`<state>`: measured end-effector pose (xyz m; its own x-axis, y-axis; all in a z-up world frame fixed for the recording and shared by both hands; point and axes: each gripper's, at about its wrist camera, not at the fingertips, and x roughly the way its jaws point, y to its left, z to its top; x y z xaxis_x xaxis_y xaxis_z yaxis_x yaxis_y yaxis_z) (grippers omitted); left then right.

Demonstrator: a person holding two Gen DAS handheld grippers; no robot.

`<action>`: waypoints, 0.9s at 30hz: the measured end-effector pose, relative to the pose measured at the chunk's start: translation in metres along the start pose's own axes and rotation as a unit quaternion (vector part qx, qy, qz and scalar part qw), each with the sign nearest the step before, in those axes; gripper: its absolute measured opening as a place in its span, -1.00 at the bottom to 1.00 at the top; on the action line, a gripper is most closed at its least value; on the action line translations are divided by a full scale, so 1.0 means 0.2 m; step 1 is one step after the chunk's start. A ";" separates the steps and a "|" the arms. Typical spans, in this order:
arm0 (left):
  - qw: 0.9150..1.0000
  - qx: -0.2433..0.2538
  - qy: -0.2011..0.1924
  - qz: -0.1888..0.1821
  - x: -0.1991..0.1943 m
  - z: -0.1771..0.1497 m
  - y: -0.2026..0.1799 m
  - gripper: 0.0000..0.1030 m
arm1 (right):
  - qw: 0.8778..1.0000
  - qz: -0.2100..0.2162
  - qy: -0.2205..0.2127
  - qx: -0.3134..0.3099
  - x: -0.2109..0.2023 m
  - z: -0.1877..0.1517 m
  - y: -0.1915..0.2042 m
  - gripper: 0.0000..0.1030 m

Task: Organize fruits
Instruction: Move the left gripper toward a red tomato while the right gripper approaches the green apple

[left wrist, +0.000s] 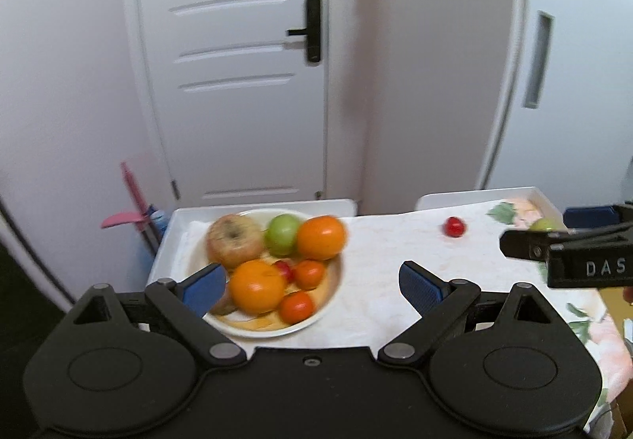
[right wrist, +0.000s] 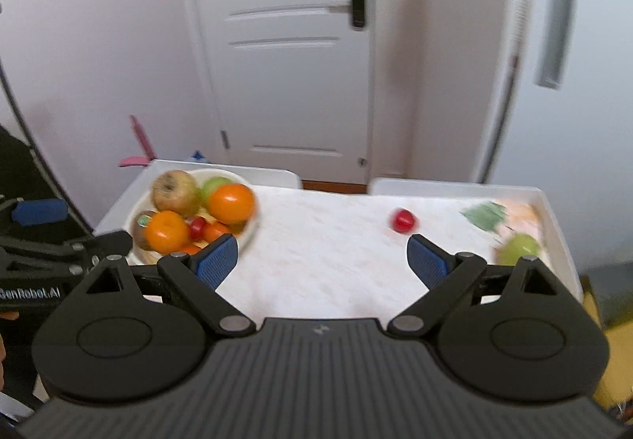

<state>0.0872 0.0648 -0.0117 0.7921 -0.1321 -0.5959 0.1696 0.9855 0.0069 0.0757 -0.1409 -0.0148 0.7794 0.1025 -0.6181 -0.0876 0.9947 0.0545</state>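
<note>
From the left wrist view, the left gripper (left wrist: 312, 282) is seen with its jaws spread wide and nothing between them, poised above the near edge of a white bowl (left wrist: 336, 288) at the left end of the desk (left wrist: 379, 265). The bowl is heaped: a russet apple (left wrist: 234, 239), a green apple (left wrist: 281, 234), two large oranges (left wrist: 320, 237) and smaller orange-red fruits are piled against one another. A small red fruit (left wrist: 454, 227) lies alone on the cloth, well apart from the bowl, and a loose green fruit (left wrist: 545, 224) is partly hidden behind the right gripper (left wrist: 514, 245), which enters from the right edge. Since the pile is crowded, a fruit added carelessly could be expected to roll off, or its neighbours could be knocked out over the rim.

From the right wrist view, the right gripper (right wrist: 322, 261) is likewise shown released and empty, above bare cloth between the bowl (right wrist: 253, 229) and the small red fruit (right wrist: 402, 220). The loose green fruit (right wrist: 519, 247) rests near the desk's right edge, just beside the right jaw. Both loose fruits are round, so a glancing or off-centre closure could send either one rolling, and the green one could be pushed off the edge. The view is blurred, which makes exact alignment hard to judge.
</note>
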 end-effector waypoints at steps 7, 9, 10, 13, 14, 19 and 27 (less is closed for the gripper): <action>1.000 0.016 0.002 -0.025 0.07 0.04 -0.23 0.88 | 0.999 -0.040 0.001 0.035 -0.07 -0.08 -0.32 1.00; 0.999 0.022 0.000 -0.025 0.10 0.05 -0.32 0.88 | 0.998 -0.053 0.001 0.038 -0.07 -0.10 -0.42 1.00; 0.999 0.023 0.000 -0.025 0.12 0.06 -0.37 0.88 | 0.998 -0.056 0.003 0.040 -0.06 -0.11 -0.47 1.00; 0.999 0.023 -0.010 -0.027 0.17 0.09 -0.49 0.88 | 0.997 -0.053 0.009 0.048 -0.03 -0.12 -0.64 1.00; 0.999 0.023 -0.012 -0.027 0.20 0.10 -0.54 0.88 | 0.997 -0.052 0.011 0.048 -0.02 -0.12 -0.70 1.00; 0.999 0.036 0.001 -0.026 0.35 0.14 -0.75 0.88 | 0.998 -0.041 0.027 0.043 0.07 -0.13 -0.92 1.00; 0.998 0.053 0.015 -0.022 0.67 0.16 -0.99 0.87 | 0.999 -0.014 0.044 0.015 0.27 -0.12 -1.13 1.00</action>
<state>0.1778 -0.1522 -0.0668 0.7643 -0.1710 -0.6217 0.2675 0.9614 0.0644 0.1236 -0.3609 -0.0793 0.7234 0.0737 -0.6864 -0.0469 0.9972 0.0577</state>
